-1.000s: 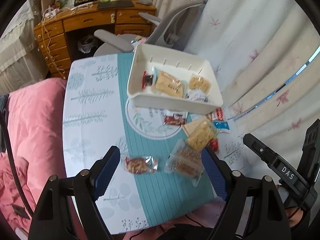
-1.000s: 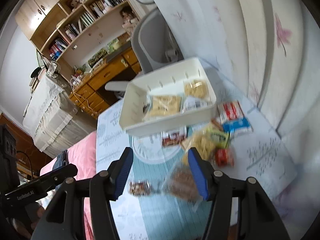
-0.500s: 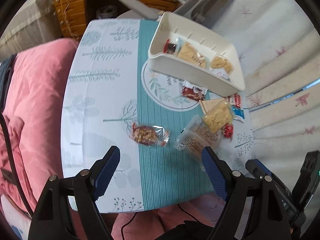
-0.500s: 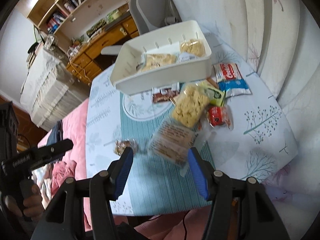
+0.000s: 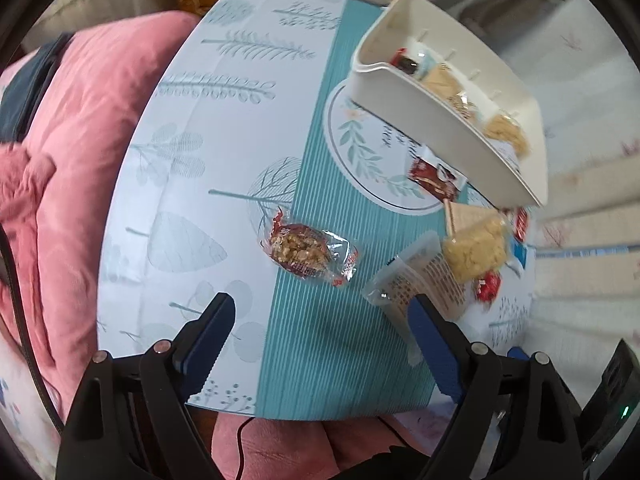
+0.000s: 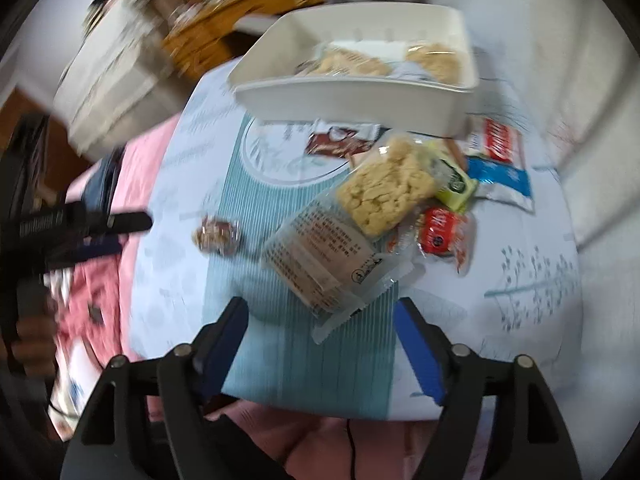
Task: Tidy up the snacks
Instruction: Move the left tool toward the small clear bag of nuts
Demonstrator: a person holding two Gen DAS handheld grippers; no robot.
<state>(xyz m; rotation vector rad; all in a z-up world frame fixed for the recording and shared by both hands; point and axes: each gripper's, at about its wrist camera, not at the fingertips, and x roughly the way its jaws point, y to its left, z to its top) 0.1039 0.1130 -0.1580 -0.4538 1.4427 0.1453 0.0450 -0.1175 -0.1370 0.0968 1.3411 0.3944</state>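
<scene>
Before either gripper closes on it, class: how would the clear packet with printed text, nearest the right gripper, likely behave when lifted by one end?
The clear packet looks like thin film with a flat sealed edge, so that end would probably bend and slip. The block inside seems stiff, so the middle should stay flat. It lies partly under the yellow cracker bag, which may shift.

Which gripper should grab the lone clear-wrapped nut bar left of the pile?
Left. The left gripper, open, faces the clear-wrapped nut bar; the right gripper faces the printed clear cracker packet.

Bare bench lies around the nut bar; from two to three o'clock, packets crowd against the bin.
</scene>
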